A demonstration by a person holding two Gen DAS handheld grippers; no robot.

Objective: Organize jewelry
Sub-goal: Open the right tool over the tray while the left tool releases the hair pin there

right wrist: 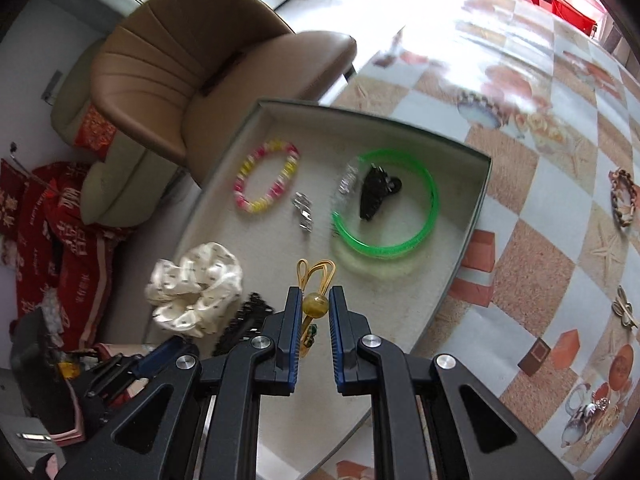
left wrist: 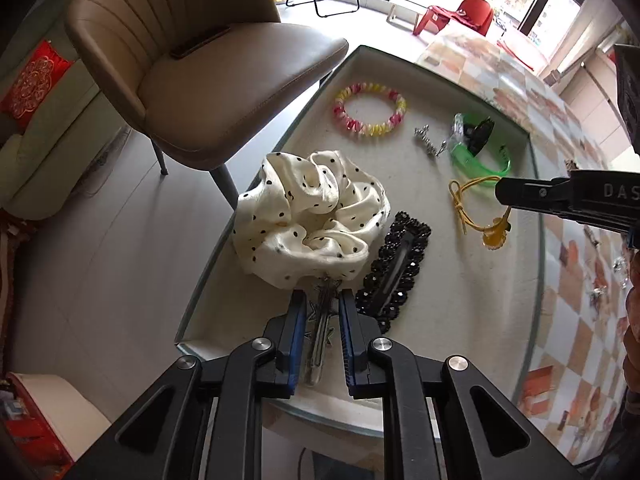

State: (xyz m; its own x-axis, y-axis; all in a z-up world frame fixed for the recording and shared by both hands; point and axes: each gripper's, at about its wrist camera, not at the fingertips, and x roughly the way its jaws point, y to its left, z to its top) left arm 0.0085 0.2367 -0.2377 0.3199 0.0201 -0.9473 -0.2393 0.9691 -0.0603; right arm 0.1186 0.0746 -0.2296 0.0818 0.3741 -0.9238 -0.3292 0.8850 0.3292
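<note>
A shallow white tray (left wrist: 472,304) (right wrist: 460,248) lies on the table and holds the jewelry. In it are a white polka-dot scrunchie (left wrist: 312,216) (right wrist: 196,284), a black beaded clip (left wrist: 396,264) (right wrist: 244,324), a pink-yellow bracelet (left wrist: 370,110) (right wrist: 266,176), a green bangle (left wrist: 480,160) (right wrist: 392,204), a black claw clip (left wrist: 480,136) (right wrist: 376,192) and a small silver piece (left wrist: 430,142) (right wrist: 304,210). My left gripper (left wrist: 322,300) is open around a silver star hairpin (left wrist: 320,332) lying on the tray. My right gripper (right wrist: 314,296) (left wrist: 500,196) is open around the amber bead of a yellow hair tie (right wrist: 316,280) (left wrist: 476,210).
A tan leather chair (left wrist: 192,64) (right wrist: 208,76) stands beside the tray's far-left side. The table has a checked orange-and-white cloth (right wrist: 560,200) with loose pieces on it, including a brown shell-pattern clip (right wrist: 622,200). A sofa with red cushions (right wrist: 60,208) is at the left.
</note>
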